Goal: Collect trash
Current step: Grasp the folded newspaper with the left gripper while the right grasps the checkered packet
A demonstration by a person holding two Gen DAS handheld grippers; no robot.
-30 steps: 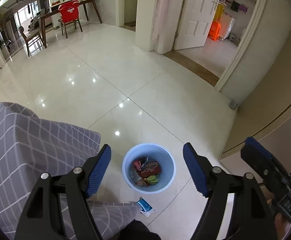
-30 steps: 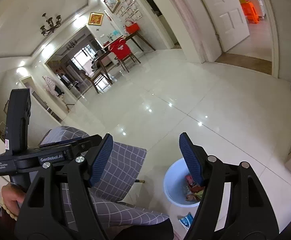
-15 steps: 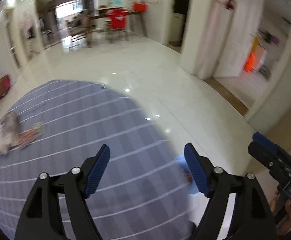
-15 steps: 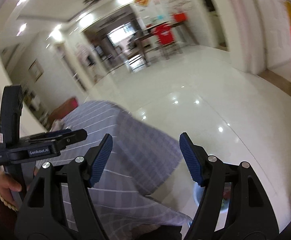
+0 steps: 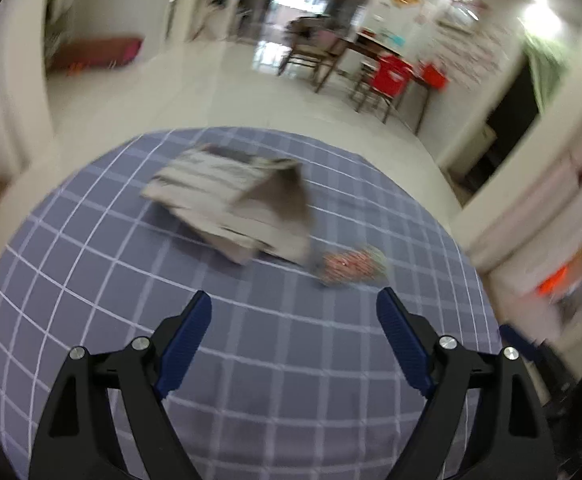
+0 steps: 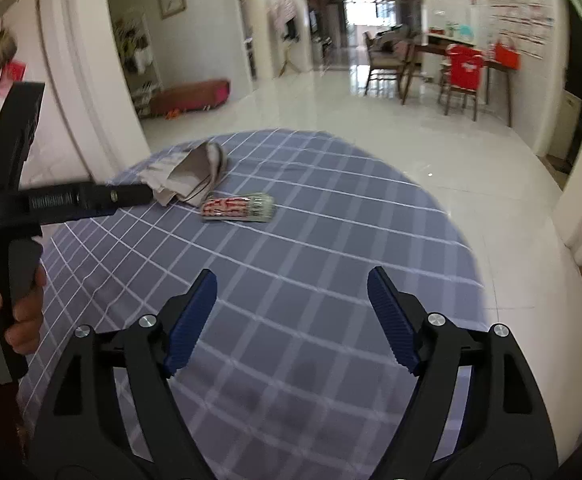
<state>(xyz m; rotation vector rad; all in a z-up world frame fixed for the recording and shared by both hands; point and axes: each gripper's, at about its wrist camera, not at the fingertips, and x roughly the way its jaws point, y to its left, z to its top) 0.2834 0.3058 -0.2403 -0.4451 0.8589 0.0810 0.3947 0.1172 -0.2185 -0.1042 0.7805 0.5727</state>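
Observation:
A red, white and green snack wrapper point(image 5: 351, 266) lies flat on the blue checked tablecloth point(image 5: 251, 360), beside a crumpled grey newspaper point(image 5: 235, 204). Both also show in the right wrist view: the wrapper point(image 6: 239, 209) and the newspaper point(image 6: 191, 178). My left gripper point(image 5: 293, 344) is open and empty above the cloth, short of the wrapper. My right gripper point(image 6: 291, 320) is open and empty, further back from the wrapper. The left gripper's body crosses the right wrist view at the left. The bin is out of view.
The round table ends at the right on a glossy white tiled floor point(image 6: 491, 184). A dining table with a red-covered chair point(image 6: 463, 76) stands far back. A white pillar point(image 6: 91, 72) stands behind the table at the left.
Both grippers have swung left from over the floor bin onto the table. The bin has left view; the newspaper and the wrapper now lie ahead. Both grippers stay open.

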